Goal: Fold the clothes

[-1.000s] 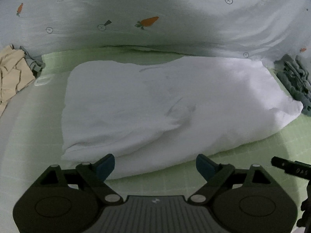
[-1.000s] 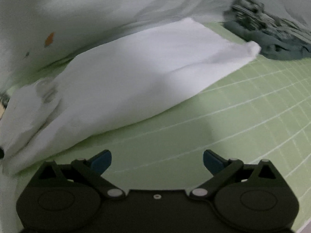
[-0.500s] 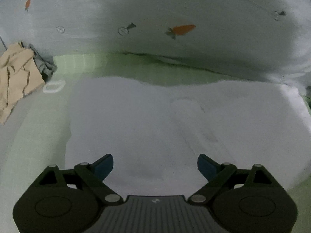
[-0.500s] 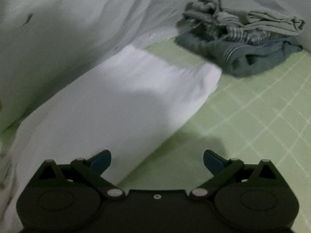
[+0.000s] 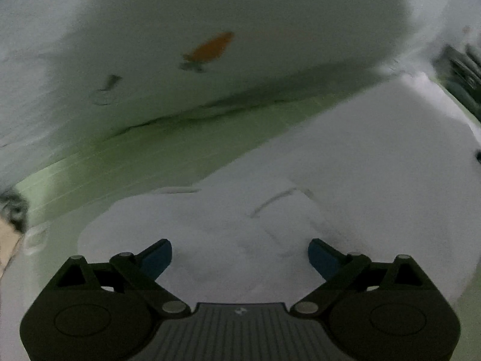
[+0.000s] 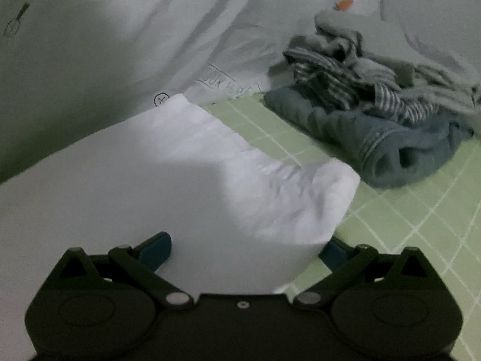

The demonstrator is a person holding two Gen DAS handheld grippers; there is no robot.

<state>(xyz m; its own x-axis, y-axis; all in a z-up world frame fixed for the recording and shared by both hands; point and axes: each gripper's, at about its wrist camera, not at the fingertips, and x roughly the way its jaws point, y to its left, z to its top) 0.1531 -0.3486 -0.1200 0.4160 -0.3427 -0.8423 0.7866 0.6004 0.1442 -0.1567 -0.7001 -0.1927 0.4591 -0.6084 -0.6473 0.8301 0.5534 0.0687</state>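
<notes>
White garment [image 6: 186,162]: folded, lying flat on the green gridded mat [image 6: 405,228], its far edge near the pale carrot-print sheet [image 5: 210,60] along the mat's back edge. Left gripper [image 5: 239,251]: jaws spread wide, low over the garment. Right gripper [image 6: 245,248]: jaws spread, straddling the garment's right end. Pile of grey and striped clothes [image 6: 375,96]: mat's far right corner, just beside that end.

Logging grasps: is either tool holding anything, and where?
Nothing held. Left tool and right tool are both open over the white garment.
</notes>
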